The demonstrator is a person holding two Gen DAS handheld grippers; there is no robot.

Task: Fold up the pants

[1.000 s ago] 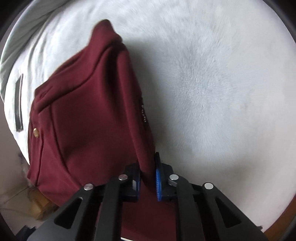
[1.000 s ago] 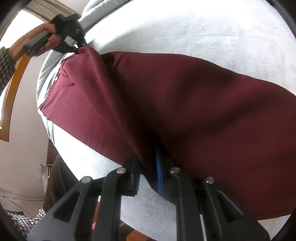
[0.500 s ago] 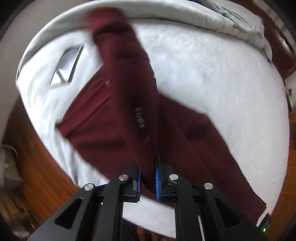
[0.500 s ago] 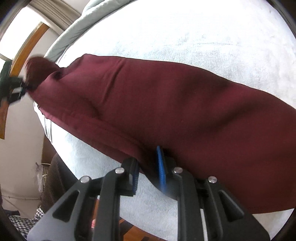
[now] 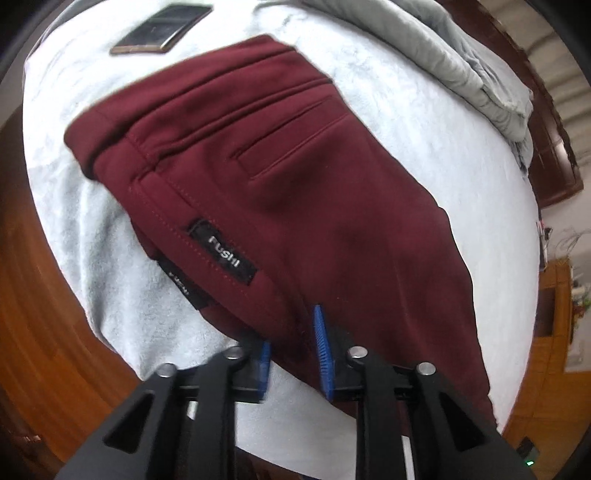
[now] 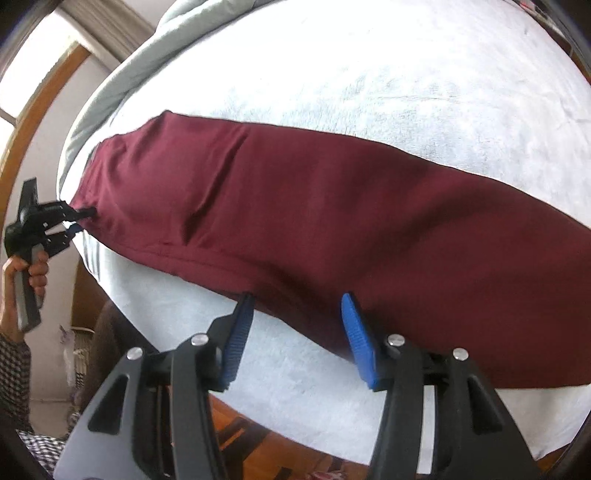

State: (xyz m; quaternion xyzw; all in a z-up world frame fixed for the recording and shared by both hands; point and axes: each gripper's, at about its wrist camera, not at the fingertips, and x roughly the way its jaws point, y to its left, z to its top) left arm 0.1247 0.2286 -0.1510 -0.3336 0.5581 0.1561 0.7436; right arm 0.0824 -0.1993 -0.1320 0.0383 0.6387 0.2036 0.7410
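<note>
A second ago the right gripper [image 6: 297, 334] was pinching the near edge of the pants [image 6: 332, 225]; now its blue fingers [image 6: 356, 339] are opening and stand spread, with the maroon edge lying between them but pressed by neither pad. The left gripper [image 5: 291, 350] has carried the waist part over, so that the pants [image 5: 295, 192], which hung up in a peak before, now lie folded flat on the white bed [image 5: 122, 302]. Its fingers [image 5: 321, 350] have begun to open a little, and the cloth edge still passes between them, seemingly still pinched. Farther up, in the middle of the left view, the black label [image 5: 223, 254] and the back pocket face up. At the upper left of that view a dark phone [image 5: 162, 29] lies on the bed, beyond the waistband.
</note>
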